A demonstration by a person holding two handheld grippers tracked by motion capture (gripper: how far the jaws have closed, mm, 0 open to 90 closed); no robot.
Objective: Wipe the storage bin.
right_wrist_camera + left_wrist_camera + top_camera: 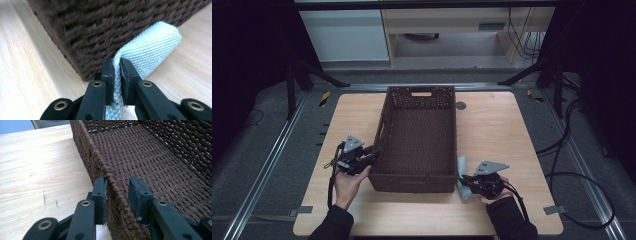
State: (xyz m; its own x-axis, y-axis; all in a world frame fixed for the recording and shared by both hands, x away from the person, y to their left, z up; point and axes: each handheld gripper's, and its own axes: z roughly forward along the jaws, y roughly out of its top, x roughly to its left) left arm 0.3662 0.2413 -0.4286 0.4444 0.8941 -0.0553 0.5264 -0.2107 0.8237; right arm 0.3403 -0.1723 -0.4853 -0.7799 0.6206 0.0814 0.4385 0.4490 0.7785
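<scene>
Pale grey-blue cloth [150, 53], folded into a thick pad with a fine diamond-textured weave and one rounded end. In the right gripper view it lies on the table [30, 75] just beside the outer wall of the basket [105, 27], running away toward 1 o'clock. The right gripper [117, 72] has its jaws pressed together on a thin edge of the cloth at the near end, leaving only the thickness of the fabric between the pads.

In the high view the cloth [462, 172] sits at the basket's [419, 135] near right corner, at about 5 o'clock from the basket's middle, with the right gripper [468, 184] over its near end.

The left gripper [117, 192] straddles the left rim of the dark brown woven basket [150, 157], one jaw outside and one inside. The outer pad lies against the rim; a clear gap remains at the inner pad, so the jaws are parted. In the high view the left gripper [374, 154] is at 8 o'clock from the basket's middle.

Hidden or unclear: the cloth's near end is covered by the jaws, the basket wall in the right gripper view is blurred, and the cloth's folds cannot be counted.
</scene>
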